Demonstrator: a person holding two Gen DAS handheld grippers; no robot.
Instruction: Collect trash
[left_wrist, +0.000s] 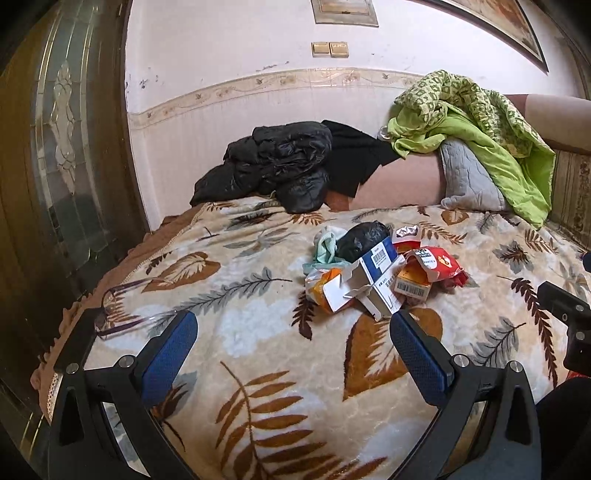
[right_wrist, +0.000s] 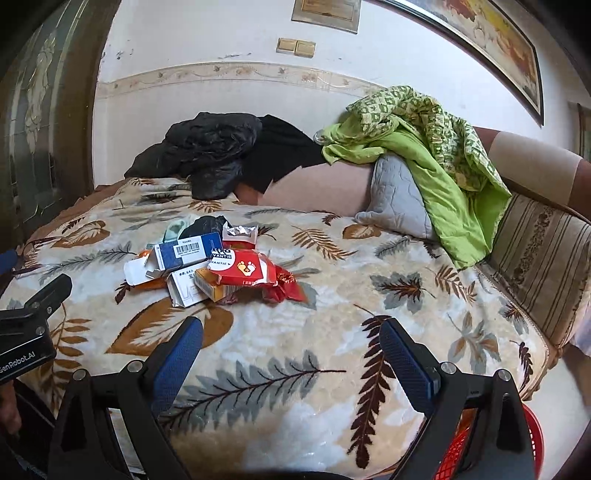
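A pile of trash lies mid-bed on the leaf-patterned blanket (left_wrist: 258, 369): a blue-and-white carton (left_wrist: 382, 258), a torn white box (left_wrist: 380, 295), an orange box (left_wrist: 412, 282), a red wrapper (left_wrist: 441, 264), a black bag (left_wrist: 362, 236) and a pale green scrap (left_wrist: 327, 249). The same pile shows in the right wrist view, with the blue carton (right_wrist: 190, 251) and red wrapper (right_wrist: 247, 271). My left gripper (left_wrist: 293, 328) is open and empty, just short of the pile. My right gripper (right_wrist: 291, 332) is open and empty, nearer than the pile and to its right.
A black jacket (left_wrist: 273, 166), a grey pillow (left_wrist: 465, 177) and a green quilt (left_wrist: 480, 129) lie at the bed's head by the wall. A dark glass-panelled door (left_wrist: 62, 147) stands left. A red basket (right_wrist: 532, 439) sits low at the bed's right front. Glasses (left_wrist: 110, 317) lie near the left edge.
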